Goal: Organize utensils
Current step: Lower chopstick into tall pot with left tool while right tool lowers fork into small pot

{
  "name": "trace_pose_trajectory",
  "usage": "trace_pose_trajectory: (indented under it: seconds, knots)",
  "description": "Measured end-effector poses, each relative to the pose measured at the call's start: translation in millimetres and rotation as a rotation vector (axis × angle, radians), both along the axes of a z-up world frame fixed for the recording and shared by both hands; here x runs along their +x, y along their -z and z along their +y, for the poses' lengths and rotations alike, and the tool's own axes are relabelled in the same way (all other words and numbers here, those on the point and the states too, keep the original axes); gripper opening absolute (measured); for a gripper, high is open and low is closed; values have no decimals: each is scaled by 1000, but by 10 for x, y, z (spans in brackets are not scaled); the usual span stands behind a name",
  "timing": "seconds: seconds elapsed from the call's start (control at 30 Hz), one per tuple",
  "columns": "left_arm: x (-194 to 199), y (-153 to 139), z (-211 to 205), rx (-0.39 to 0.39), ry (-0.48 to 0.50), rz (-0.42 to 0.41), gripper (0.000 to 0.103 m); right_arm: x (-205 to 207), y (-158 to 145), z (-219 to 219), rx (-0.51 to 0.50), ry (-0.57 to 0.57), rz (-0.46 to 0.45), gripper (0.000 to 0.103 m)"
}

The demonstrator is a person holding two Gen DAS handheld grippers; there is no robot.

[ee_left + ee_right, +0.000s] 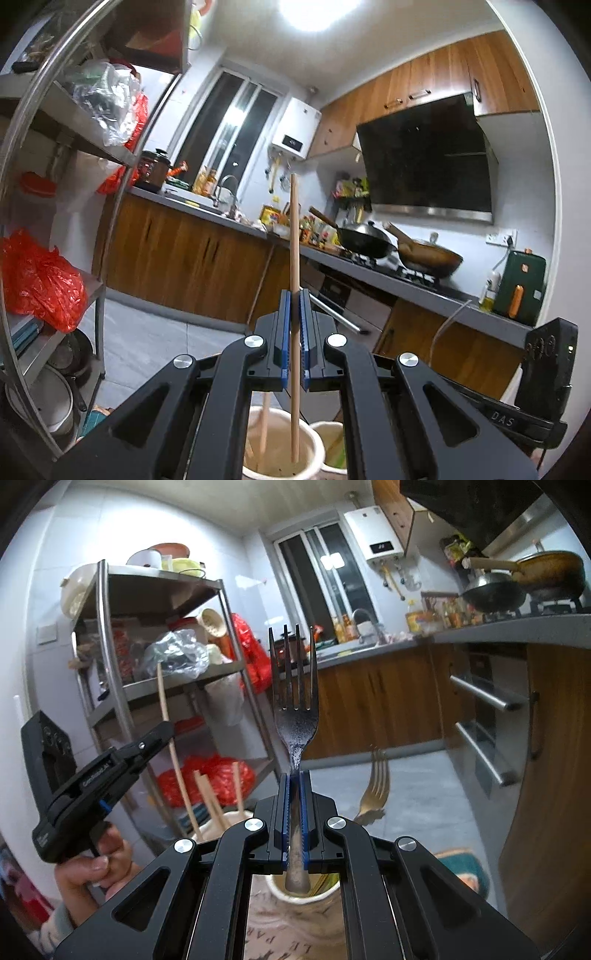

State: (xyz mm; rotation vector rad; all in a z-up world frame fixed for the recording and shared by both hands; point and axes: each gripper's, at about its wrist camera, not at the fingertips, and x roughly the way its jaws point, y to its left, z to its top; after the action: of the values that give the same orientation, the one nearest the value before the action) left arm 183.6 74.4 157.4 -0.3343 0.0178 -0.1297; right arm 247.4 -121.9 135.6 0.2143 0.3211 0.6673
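Clamped in the left gripper, a chopstick stands upright above the cream holder at 6 o'clock; the right gripper grips a fork over the lettered cup. Sorting underway; each likely needs lowering into its container.

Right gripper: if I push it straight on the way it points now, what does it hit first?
Probably nothing close. The right gripper, shut on the dark fork, points across open floor toward the wood base cabinets under the counter. The steel rack stands left of that line. Depth is hard to judge in the fisheye.
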Motion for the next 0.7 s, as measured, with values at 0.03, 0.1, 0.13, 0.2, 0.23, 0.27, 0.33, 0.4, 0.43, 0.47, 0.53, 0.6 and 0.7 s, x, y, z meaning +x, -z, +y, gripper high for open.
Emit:
trace_pose_trajectory:
  seconds: [0.03,0.1,0.13,0.2,0.23,0.27,0.33,0.4,0.43,0.47,0.53,0.6,0.7]
  knots:
    - [9,32,11,-5,-12,-6,4,10,7,9,0,2,1,6]
    - [25,115,-1,5,-39,-12,4,34,45,43,-19,13,2,6]
    - [42,147,-15,16,-46,-8,4,43,62,71,-33,18,1,6]
    - [77,216,-54,38,-46,12,4,52,101,121,-53,21,5,6]
    - [78,248,-67,45,-43,19,4,56,137,158,-77,25,6,6]
    - [69,292,-96,60,-46,28,4,51,161,185,-95,28,5,6]
    - [52,364,-147,87,-45,53,4,52,216,240,-124,23,13,6]
    - [11,454,-178,111,-49,79,4,37,278,291,-154,22,17,6]
    - [0,499,-188,120,-49,98,4,29,297,314,-168,23,18,6]
    - [-1,534,-194,127,-48,119,5,23,322,337,-185,25,20,6]
    - [-2,566,-198,144,-59,138,5,19,366,363,-203,22,32,6]
    - [5,581,-212,161,-62,157,5,10,403,384,-221,22,40,6]
    - [33,595,-258,193,-77,188,5,7,459,429,-247,22,54,6]
